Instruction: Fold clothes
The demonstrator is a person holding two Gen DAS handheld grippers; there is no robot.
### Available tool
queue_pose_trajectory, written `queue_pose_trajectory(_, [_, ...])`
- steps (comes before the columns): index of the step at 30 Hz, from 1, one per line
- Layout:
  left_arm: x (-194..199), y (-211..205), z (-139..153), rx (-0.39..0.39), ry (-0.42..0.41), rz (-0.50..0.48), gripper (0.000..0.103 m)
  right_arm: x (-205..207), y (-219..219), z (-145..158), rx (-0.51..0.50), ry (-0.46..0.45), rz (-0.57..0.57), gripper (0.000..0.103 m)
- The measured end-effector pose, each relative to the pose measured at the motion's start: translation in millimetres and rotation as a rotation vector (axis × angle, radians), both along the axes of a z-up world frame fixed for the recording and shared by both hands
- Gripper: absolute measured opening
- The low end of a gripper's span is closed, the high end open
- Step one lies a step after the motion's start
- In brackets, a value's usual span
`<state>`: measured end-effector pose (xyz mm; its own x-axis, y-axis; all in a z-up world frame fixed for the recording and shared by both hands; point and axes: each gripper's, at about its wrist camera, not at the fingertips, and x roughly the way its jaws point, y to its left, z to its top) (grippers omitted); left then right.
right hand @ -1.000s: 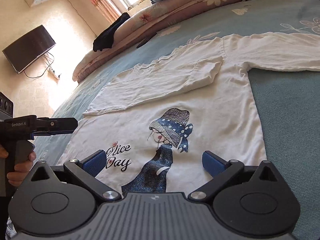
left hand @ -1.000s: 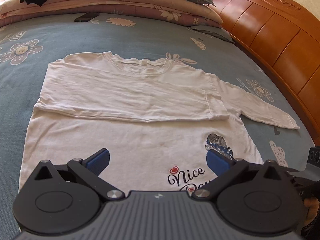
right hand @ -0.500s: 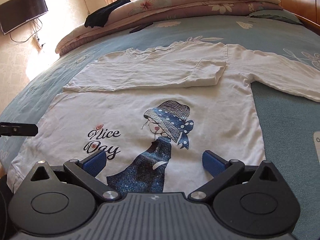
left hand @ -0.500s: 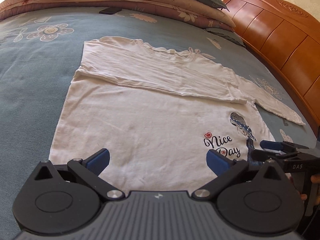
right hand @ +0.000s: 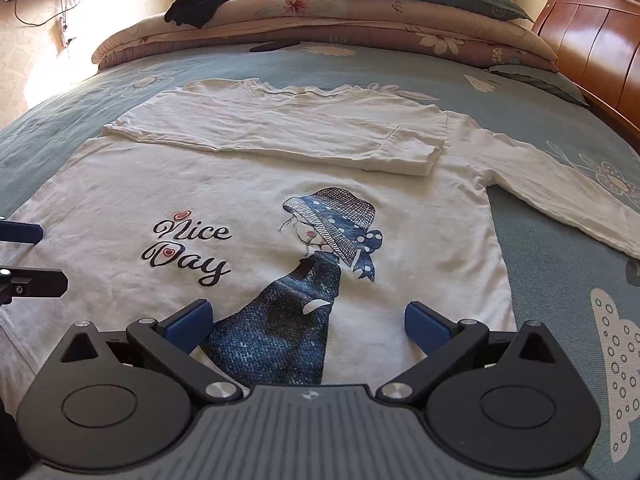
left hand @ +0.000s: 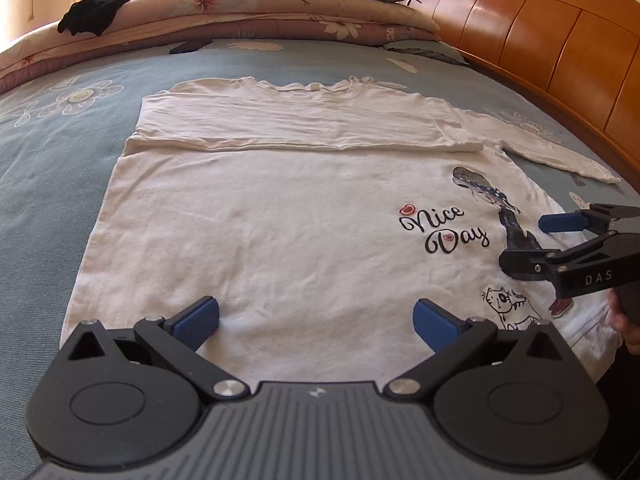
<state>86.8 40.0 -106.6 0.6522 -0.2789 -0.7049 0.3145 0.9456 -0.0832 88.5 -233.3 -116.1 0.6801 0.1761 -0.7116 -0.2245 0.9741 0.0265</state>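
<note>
Blue bed carries a white shirt, both hand-held grippers, left and right, spread open over its hem.

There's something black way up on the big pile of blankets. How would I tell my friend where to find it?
Start at the wooden headboard, then follow the stacked floral quilts along the far edge of the bed toward the window. The black garment lies crumpled on top at the end farthest from the headboard. It is the only dark thing there; everything around it is pink, beige or blue-grey.
</note>
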Motion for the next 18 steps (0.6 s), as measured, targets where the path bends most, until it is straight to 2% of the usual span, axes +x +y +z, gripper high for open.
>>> queue_pose_trajectory(2, [-0.5,-5.2,1.1,0.041,0.003,-0.002,0.102,-0.5,-11.2,7.9,0.053,0.014,-0.020,0.103])
queue_pose_trajectory(4, [-0.5,-9.8,3.7,0.068,0.014,0.006,0.103,-4.1,-37.6,18.7,0.166,-0.002,-0.060,0.103])
queue_pose_trajectory(9, [-0.5,-25.5,16.6,0.065,-0.032,0.020,0.103,-14.0,-148.5,43.7,0.447,-0.080,-0.259,0.103])
queue_pose_trajectory(14, [7.4,-51.0,18.6,0.026,-0.013,0.010,0.103,-29.7,-291.2,42.8,0.580,-0.145,-0.599,0.101])
queue_pose_trajectory(18, [11.3,-70.0,14.9,0.019,0.012,0.000,0.103,-39.9,-392.6,18.2,0.788,-0.166,-0.812,0.099])
